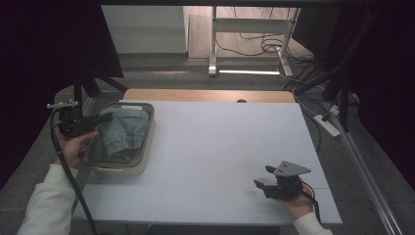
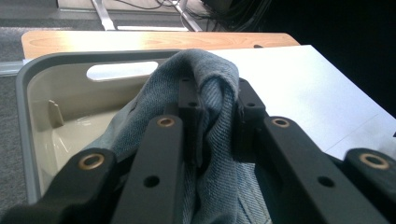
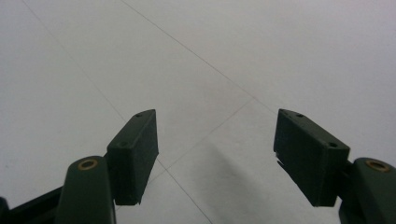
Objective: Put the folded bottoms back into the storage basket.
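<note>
worktop [image 1: 225, 147] white | tub [image 1: 147, 147] at its left edge | jeans [image 1: 125, 132] bunched inside, a fold rising straight between the jaws | left gripper [image 2: 215, 119] nearer, clamped on that fold | right gripper [image 3: 215, 154] gaping, holding nothing, near the front right corner

Grey floor [image 1: 254, 81], desk frame [image 1: 249, 29], tangled cables [image 1: 274, 46], dim light.

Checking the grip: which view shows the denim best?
The left gripper view: the denim is close up, pinched between the left gripper's jaws. The high view shows it small in the tub.
</note>
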Available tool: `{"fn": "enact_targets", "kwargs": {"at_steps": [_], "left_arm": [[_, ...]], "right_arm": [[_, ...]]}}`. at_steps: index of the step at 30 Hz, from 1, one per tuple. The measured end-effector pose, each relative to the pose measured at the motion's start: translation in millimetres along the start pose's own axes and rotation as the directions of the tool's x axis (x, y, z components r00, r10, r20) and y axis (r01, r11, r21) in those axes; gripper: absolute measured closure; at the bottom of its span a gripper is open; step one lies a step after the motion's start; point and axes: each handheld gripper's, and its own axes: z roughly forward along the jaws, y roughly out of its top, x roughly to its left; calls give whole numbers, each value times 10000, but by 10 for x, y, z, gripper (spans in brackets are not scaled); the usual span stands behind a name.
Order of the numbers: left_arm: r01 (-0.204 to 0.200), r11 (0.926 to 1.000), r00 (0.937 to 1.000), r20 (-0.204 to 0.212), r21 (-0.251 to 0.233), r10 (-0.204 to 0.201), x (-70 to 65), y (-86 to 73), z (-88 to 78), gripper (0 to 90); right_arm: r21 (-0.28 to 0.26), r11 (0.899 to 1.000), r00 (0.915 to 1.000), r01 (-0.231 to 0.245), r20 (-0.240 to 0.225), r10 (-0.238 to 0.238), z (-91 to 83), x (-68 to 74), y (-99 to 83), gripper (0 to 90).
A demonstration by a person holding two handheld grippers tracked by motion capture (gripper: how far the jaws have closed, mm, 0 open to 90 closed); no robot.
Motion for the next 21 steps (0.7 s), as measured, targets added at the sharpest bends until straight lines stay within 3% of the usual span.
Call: {"fn": "enact_targets", "kwargs": {"at_steps": [21], "left_arm": [[-565, 9952, 9927, -1020, 805, 646, 32, 109, 191, 761]], "right_arm": [[-18, 10000, 10000, -6, 25, 6, 3, -1, 0, 303]]}}
